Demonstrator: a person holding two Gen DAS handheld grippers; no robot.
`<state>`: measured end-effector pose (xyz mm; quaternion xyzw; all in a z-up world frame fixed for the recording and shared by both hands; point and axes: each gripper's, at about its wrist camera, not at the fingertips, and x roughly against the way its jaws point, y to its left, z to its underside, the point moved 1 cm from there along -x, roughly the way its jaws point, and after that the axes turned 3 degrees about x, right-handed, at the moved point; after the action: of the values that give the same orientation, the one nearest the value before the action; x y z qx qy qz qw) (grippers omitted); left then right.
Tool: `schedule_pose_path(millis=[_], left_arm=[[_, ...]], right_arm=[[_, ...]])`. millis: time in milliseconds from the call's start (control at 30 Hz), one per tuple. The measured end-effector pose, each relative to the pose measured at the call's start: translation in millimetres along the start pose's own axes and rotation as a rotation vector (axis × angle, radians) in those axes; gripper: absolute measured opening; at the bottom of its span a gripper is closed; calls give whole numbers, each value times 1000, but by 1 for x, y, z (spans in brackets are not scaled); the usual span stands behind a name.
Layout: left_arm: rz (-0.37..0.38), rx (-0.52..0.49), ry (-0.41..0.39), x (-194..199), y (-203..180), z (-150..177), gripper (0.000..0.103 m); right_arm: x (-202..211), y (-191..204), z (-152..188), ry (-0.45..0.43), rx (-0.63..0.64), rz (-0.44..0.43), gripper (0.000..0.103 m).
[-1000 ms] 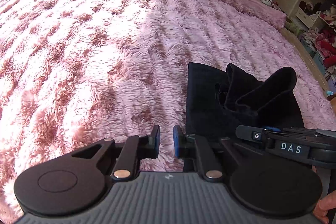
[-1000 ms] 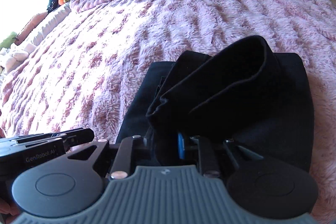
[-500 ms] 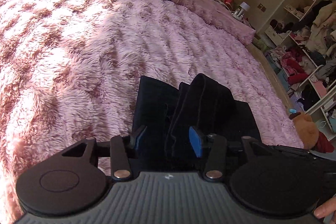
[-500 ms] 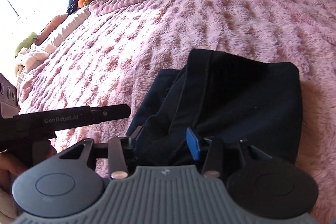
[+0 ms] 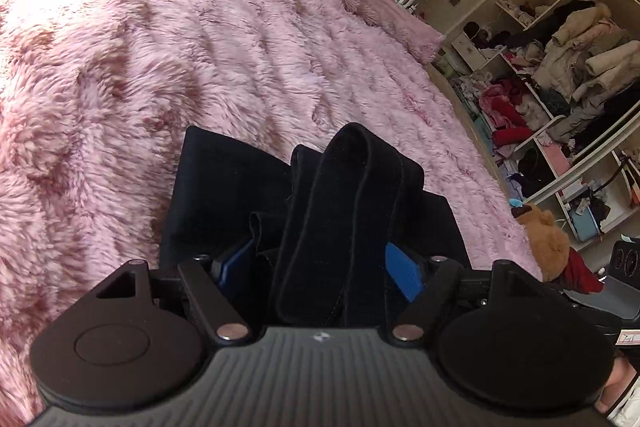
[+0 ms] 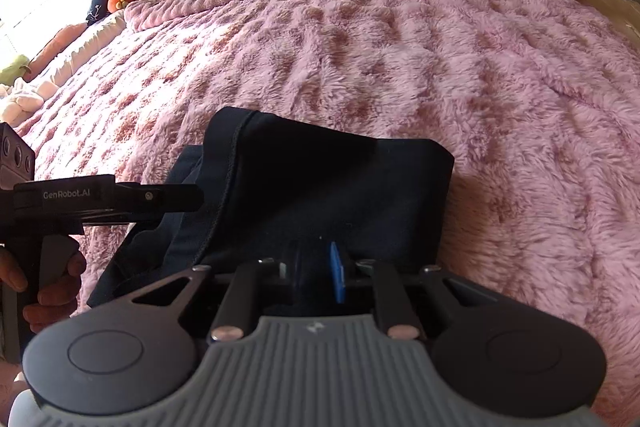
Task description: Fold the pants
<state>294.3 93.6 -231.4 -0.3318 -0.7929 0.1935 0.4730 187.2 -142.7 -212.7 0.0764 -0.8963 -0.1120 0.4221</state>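
Pants (image 5: 224,195) on the bed (image 5: 200,47) could unfold: left tongs (image 5: 318,269), just spreading wide, loosely straddle the raised fold, while right tongs (image 6: 316,277), just narrowing, pinch cloth.

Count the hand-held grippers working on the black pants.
2. The left hand-held gripper stands open around a raised fold of the black pants, jaws just opened. The right hand-held gripper pinches the pants' near edge, jaws just closed.

The left gripper (image 5: 318,267) has swung from beside the pants (image 5: 348,195) to over them, its jaws just opening around a raised fold. The right gripper's (image 6: 316,277) jaws just closed on the near edge.
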Motion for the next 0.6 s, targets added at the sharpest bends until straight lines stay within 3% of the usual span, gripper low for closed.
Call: schedule_pose_path(millis=[67, 133, 167, 267, 600], left_arm=[[19, -40, 7, -1, -9, -1, 67], [-19, -79, 4, -3, -20, -2, 58], [-58, -99, 2, -4, -24, -2, 44], [-118, -110, -15, 0, -32, -2, 20], [-121, -108, -95, 54, -93, -17, 11]], right_arm=[[-2, -4, 1, -4, -24, -10, 12], [0, -7, 3, -14, -39, -16, 12], [1, -8, 4, -20, -46, -16, 12], [9, -10, 8, -42, -70, -15, 12], [59, -35, 25, -112, -140, 58, 15]])
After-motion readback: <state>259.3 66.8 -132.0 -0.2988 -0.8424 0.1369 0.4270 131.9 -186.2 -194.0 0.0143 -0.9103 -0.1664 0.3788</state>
